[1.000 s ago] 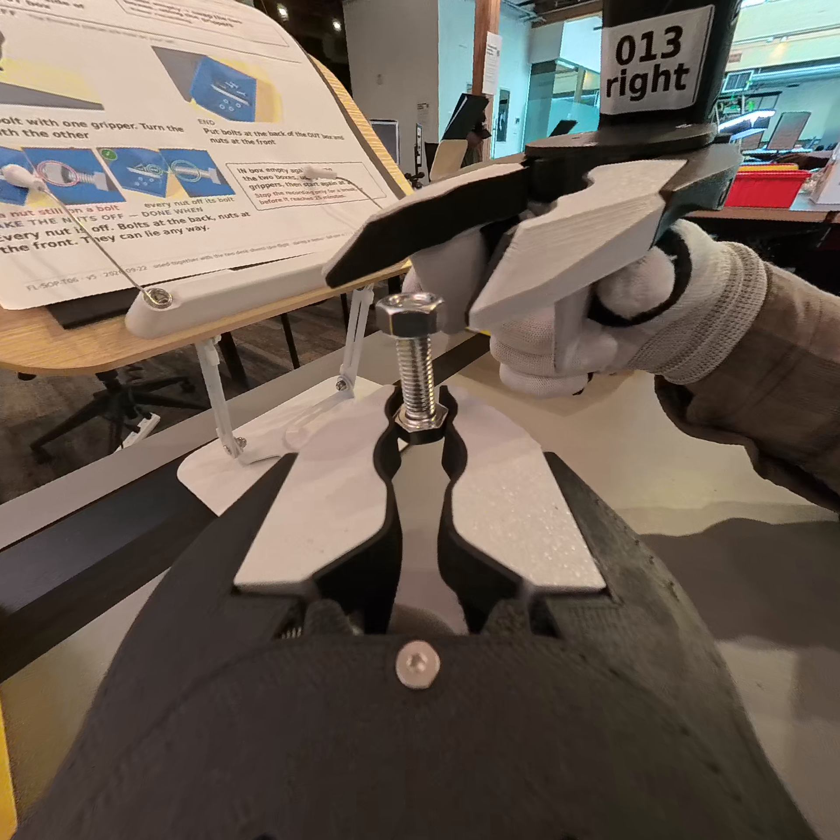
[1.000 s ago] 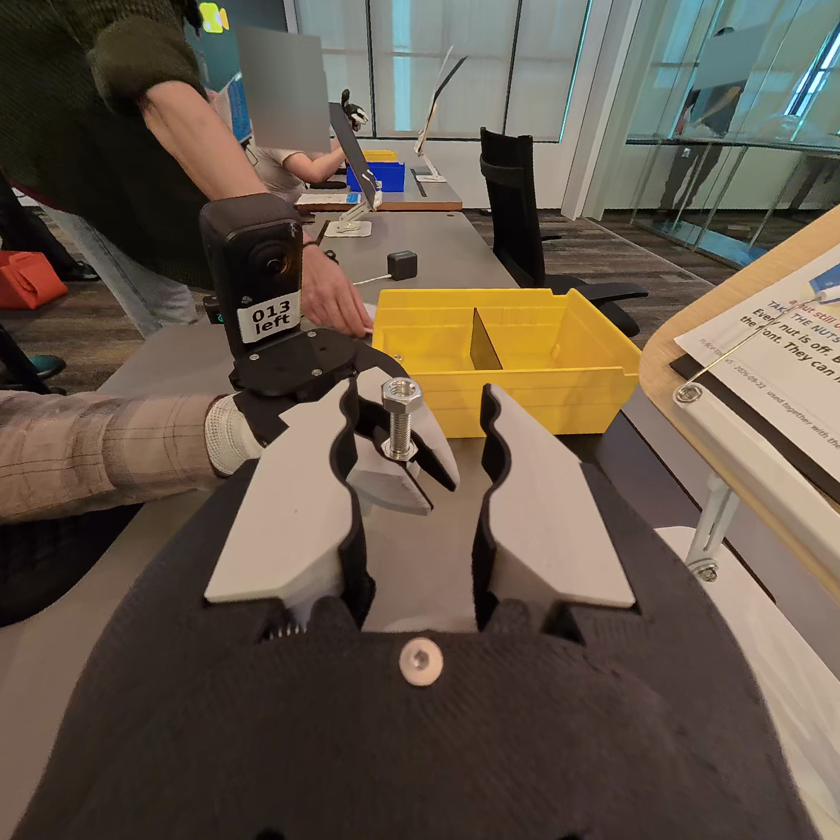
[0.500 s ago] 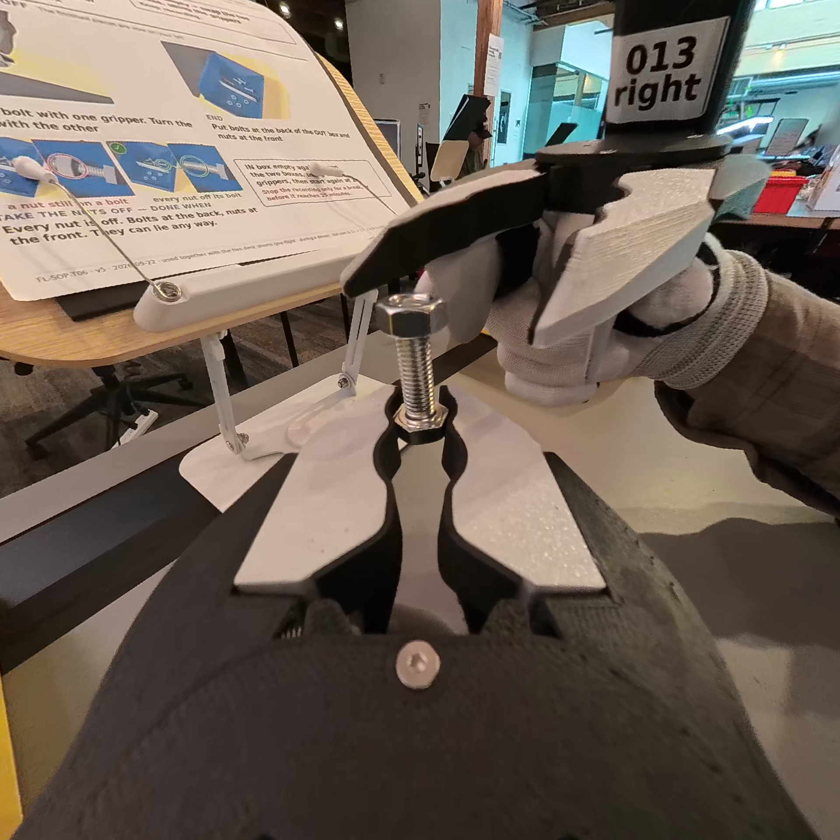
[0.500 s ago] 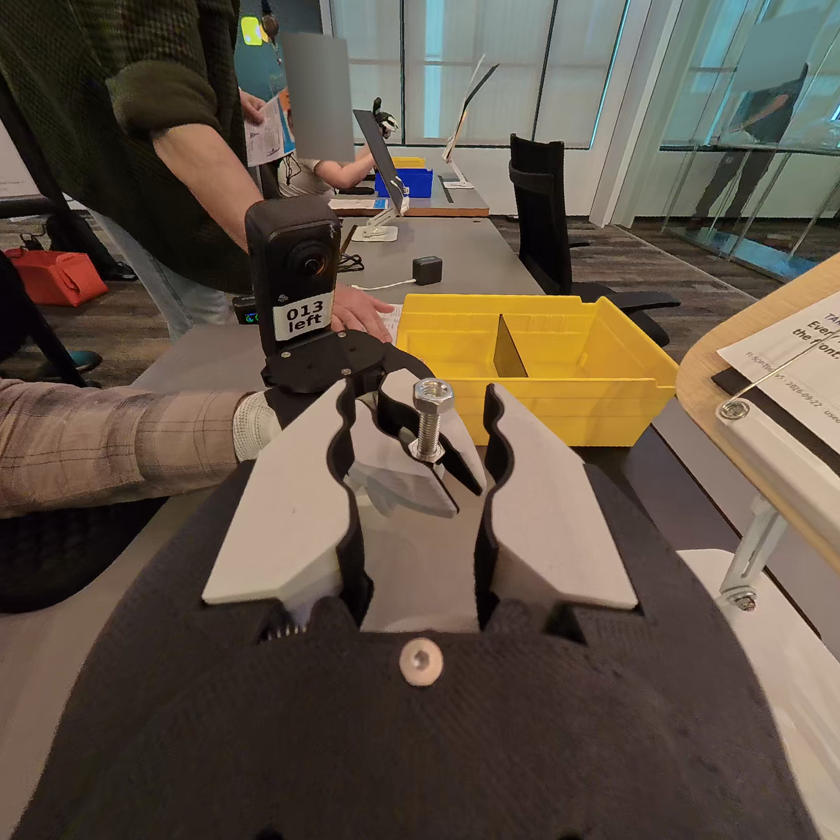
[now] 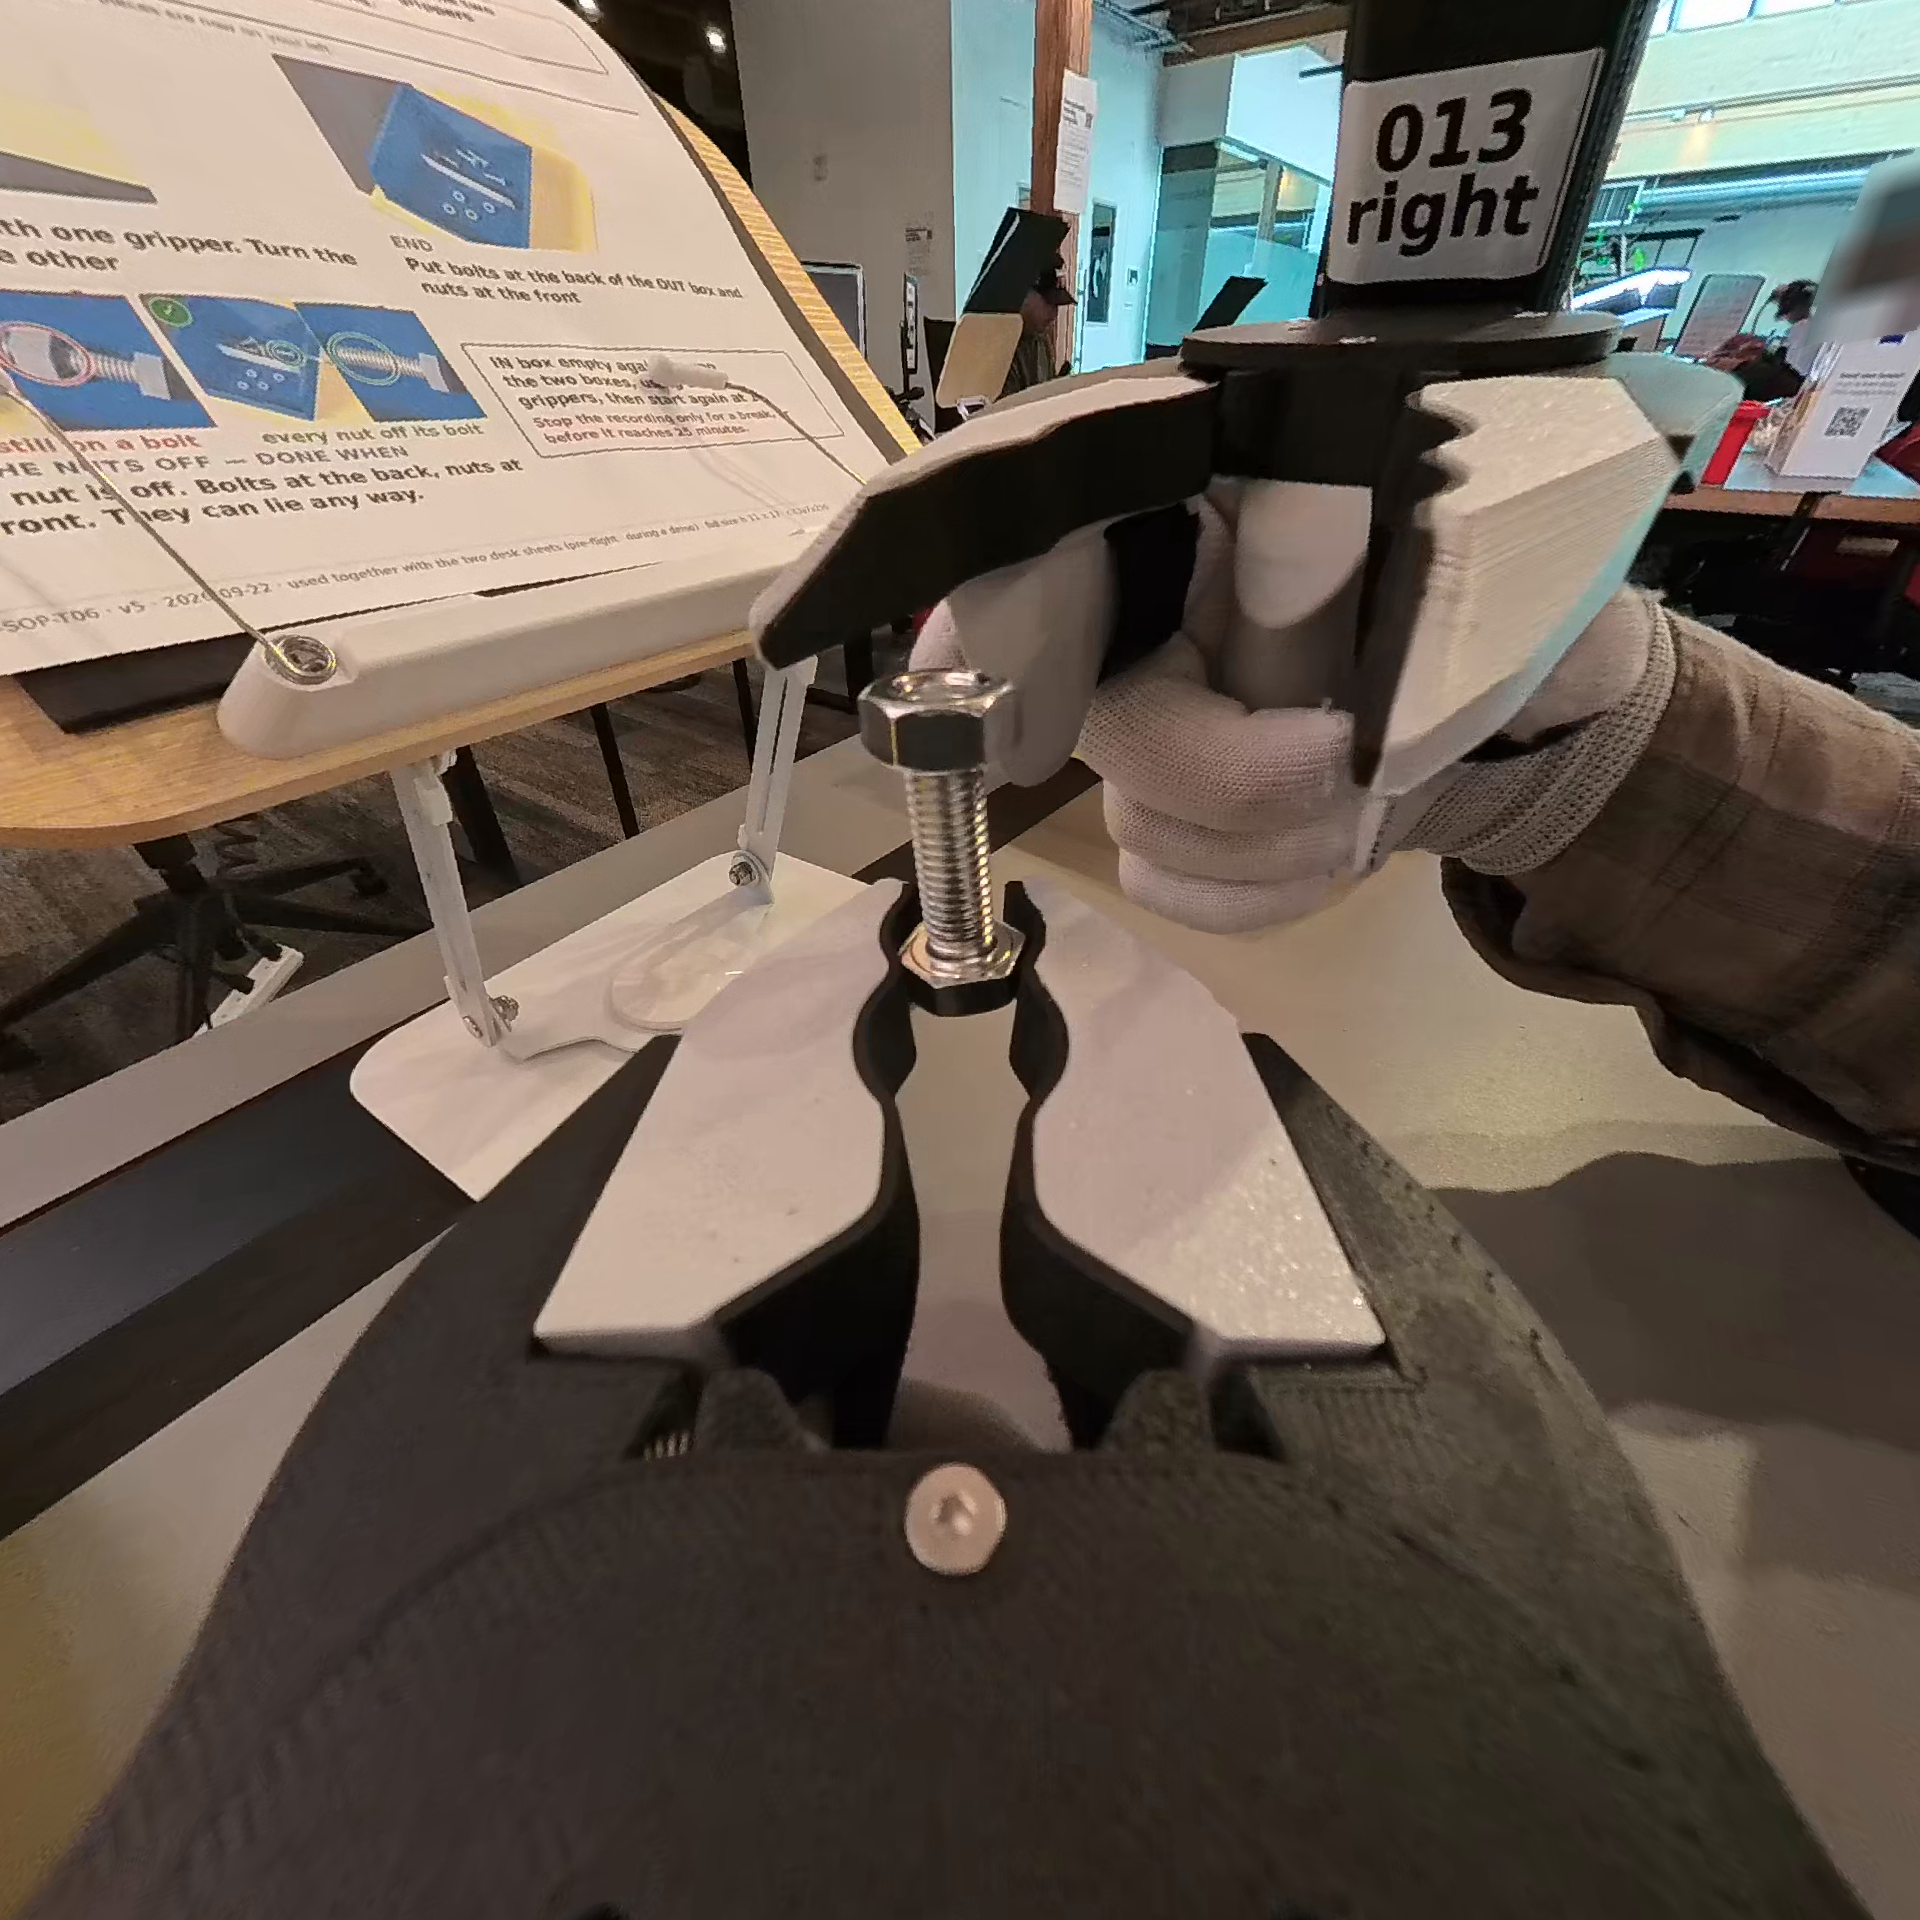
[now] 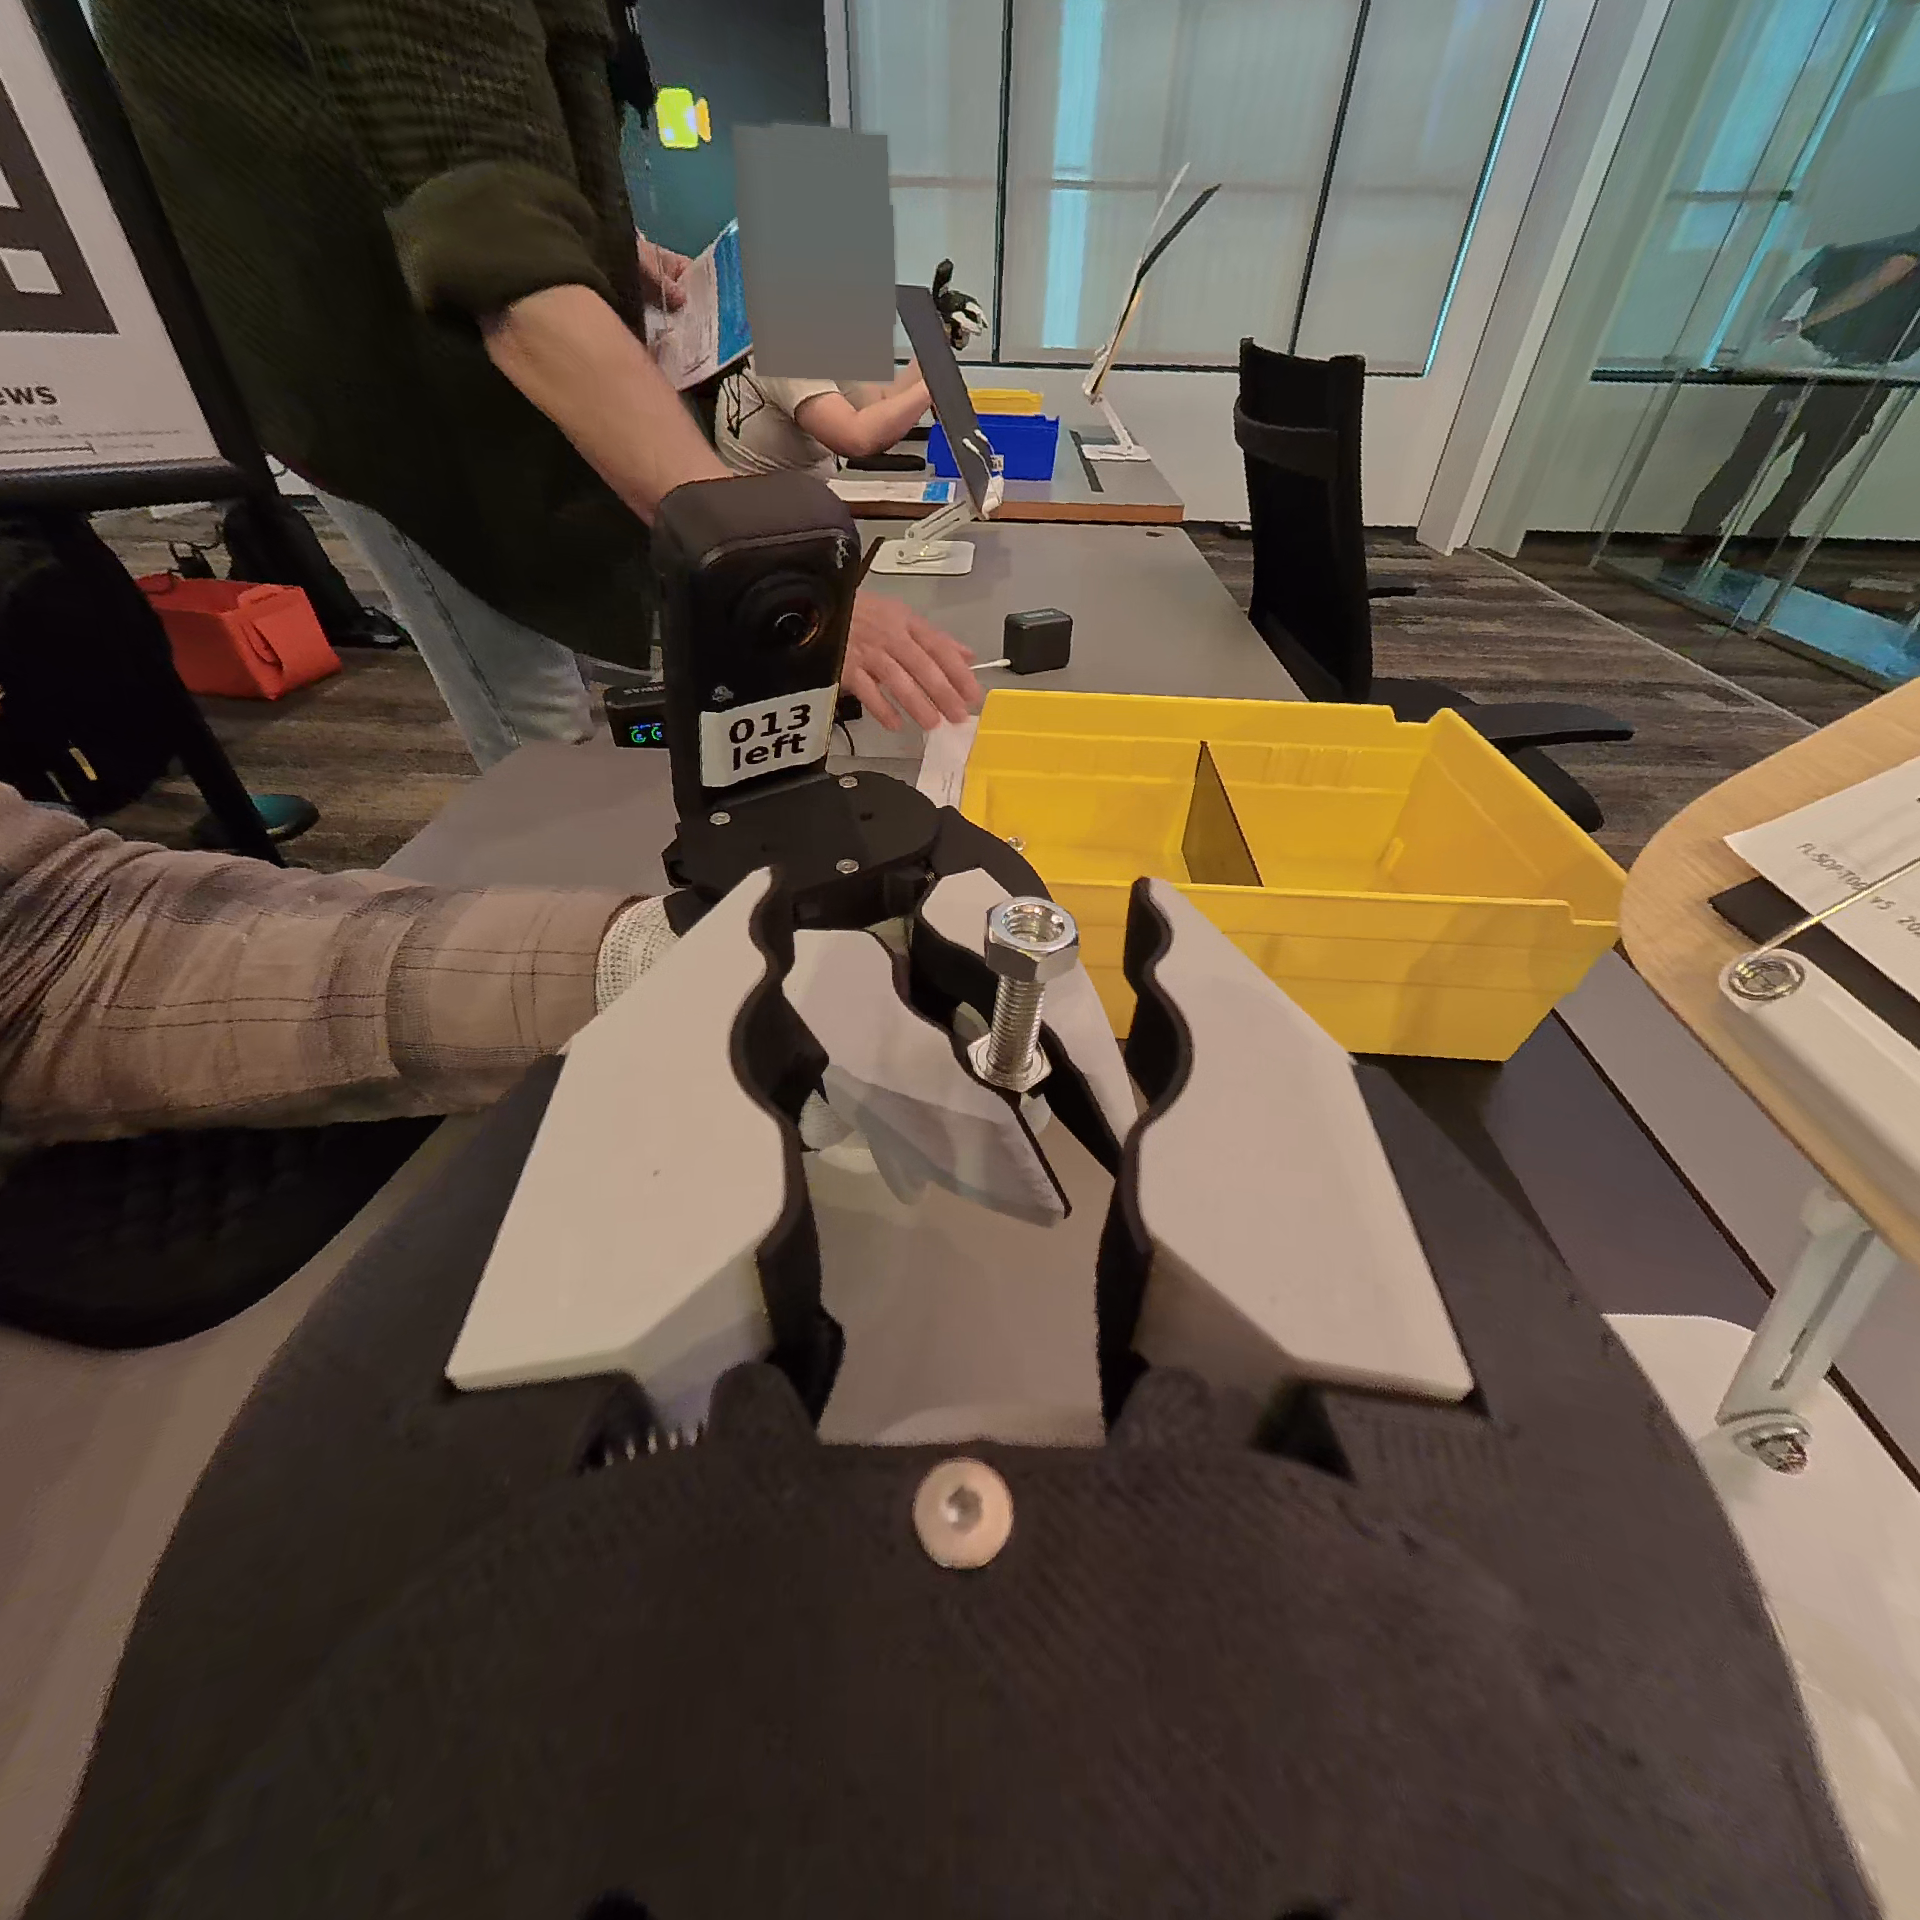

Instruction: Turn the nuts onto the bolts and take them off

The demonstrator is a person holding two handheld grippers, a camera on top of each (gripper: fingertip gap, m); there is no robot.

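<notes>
Worked above a grey table (image 5: 1351, 1039), with a yellow divided bin (image 6: 1351, 935) standing empty on it just behind the tools. Held the left gripper (image 5: 961, 935) narrow, clamped on the head end of a bolt (image 5: 948, 862) that stood upright in the air, thread pointing up. Had the right gripper (image 6: 951, 925) spread wide, one finger on either side of the bolt's top, touching neither. Showed a nut (image 6: 1032, 935) at the very tip of the thread, well above the clamped head.

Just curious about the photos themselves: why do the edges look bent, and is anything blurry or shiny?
Left wrist view: wide-angle lens bows the sheet stand; bolt sharp with glints, far room soft. Right wrist view: window frames curve, bolt crisp, left gripper beneath it slightly smeared, a grey patch was added afterwards.
</notes>
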